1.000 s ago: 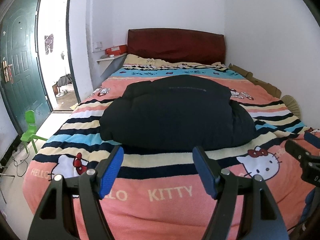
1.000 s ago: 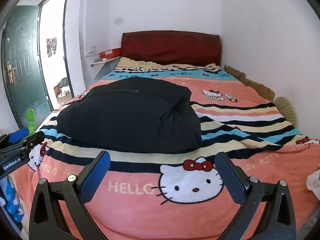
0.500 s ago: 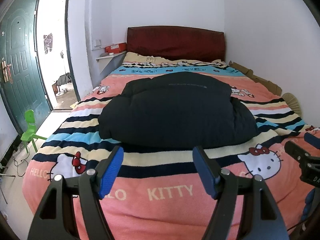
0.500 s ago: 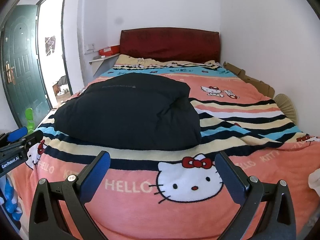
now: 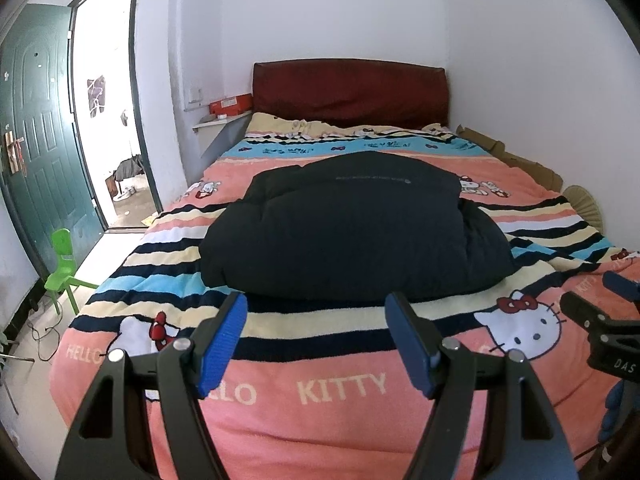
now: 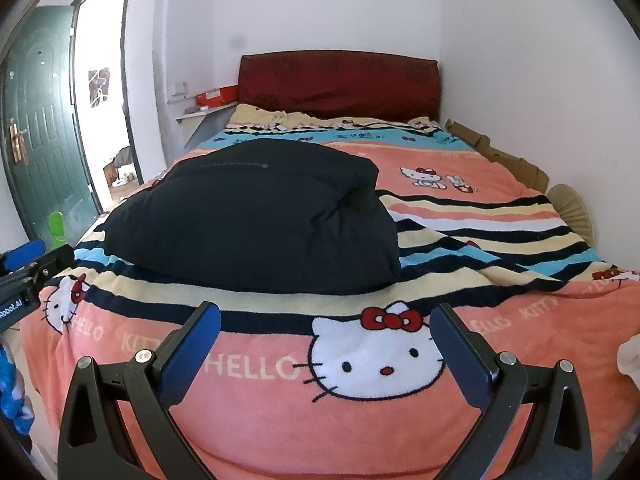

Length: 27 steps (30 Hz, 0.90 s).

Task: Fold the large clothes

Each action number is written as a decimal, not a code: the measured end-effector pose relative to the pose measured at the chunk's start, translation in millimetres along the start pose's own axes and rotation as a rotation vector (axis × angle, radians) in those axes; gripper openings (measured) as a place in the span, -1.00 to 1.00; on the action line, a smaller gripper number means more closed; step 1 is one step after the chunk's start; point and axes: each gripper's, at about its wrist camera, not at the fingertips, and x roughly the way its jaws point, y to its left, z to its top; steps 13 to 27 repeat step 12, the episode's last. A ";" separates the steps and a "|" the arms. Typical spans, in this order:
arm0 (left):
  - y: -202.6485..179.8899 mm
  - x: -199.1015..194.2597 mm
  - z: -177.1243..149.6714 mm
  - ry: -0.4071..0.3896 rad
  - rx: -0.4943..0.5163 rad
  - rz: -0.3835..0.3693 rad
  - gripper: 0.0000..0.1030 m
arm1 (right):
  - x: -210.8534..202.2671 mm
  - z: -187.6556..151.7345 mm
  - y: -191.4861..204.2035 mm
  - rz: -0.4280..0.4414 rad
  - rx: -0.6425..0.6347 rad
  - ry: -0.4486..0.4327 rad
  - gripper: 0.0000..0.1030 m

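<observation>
A dark navy puffy jacket (image 5: 352,228) lies folded in a thick bundle on the bed's striped Hello Kitty blanket (image 5: 344,392); it also shows in the right wrist view (image 6: 256,216). My left gripper (image 5: 320,312) is open and empty, held above the foot of the bed, short of the jacket's near edge. My right gripper (image 6: 326,320) is open and empty, over the blanket (image 6: 360,360) to the right of the jacket's near edge. Each gripper shows at the edge of the other's view.
A dark red headboard (image 5: 348,92) stands at the far end. A white wall runs along the right side, with cardboard (image 5: 512,156) against it. An open green door (image 5: 36,148) and a green child's chair (image 5: 64,264) are left of the bed.
Both grippers have pulled back and tilted down slightly, so the jacket sits lower and farther in both views. The jacket has not moved. Both grippers stay open.
</observation>
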 end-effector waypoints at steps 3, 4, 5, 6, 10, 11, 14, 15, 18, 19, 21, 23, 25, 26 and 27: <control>0.2 -1.3 0.2 -0.002 0.001 0.001 0.36 | 0.1 -1.5 -1.7 -0.005 0.002 0.004 0.99; 0.0 -0.9 0.2 -0.001 0.001 0.001 0.36 | 0.2 -1.9 -2.2 -0.007 0.002 0.006 0.99; 0.3 -1.4 0.3 -0.001 0.001 0.001 0.36 | 0.4 -2.4 -2.9 -0.009 0.002 0.008 0.99; 0.5 -1.8 0.4 -0.001 0.001 0.001 0.36 | 0.2 -2.4 -3.2 -0.010 0.002 0.009 0.99; 1.1 -2.0 0.5 -0.001 -0.001 0.002 0.36 | -1.2 -2.7 -6.3 -0.015 0.003 0.007 0.99; 1.1 -2.2 0.4 -0.002 -0.001 0.003 0.36 | -1.4 -2.8 -7.3 -0.015 0.004 0.008 0.99; 1.0 -2.0 0.4 -0.002 -0.001 0.003 0.36 | -1.1 -2.7 -8.4 -0.016 0.004 0.010 0.99; 1.0 -2.0 0.4 -0.002 -0.001 0.003 0.36 | -1.1 -2.7 -8.4 -0.016 0.004 0.010 0.99; 1.0 -2.0 0.4 -0.002 -0.001 0.003 0.36 | -1.1 -2.7 -8.4 -0.016 0.004 0.010 0.99; 1.0 -2.0 0.4 -0.002 -0.001 0.003 0.36 | -1.1 -2.7 -8.4 -0.016 0.004 0.010 0.99; 1.0 -2.0 0.4 -0.002 -0.001 0.003 0.36 | -1.1 -2.7 -8.4 -0.016 0.004 0.010 0.99; 1.0 -2.0 0.4 -0.002 -0.001 0.003 0.36 | -1.1 -2.7 -8.4 -0.016 0.004 0.010 0.99; 1.0 -2.0 0.4 -0.002 -0.001 0.003 0.36 | -1.1 -2.7 -8.4 -0.016 0.004 0.010 0.99; 1.0 -2.0 0.4 -0.002 -0.001 0.003 0.36 | -1.1 -2.7 -8.4 -0.016 0.004 0.010 0.99; 1.0 -2.0 0.4 -0.002 -0.001 0.003 0.36 | -1.1 -2.7 -8.4 -0.016 0.004 0.010 0.99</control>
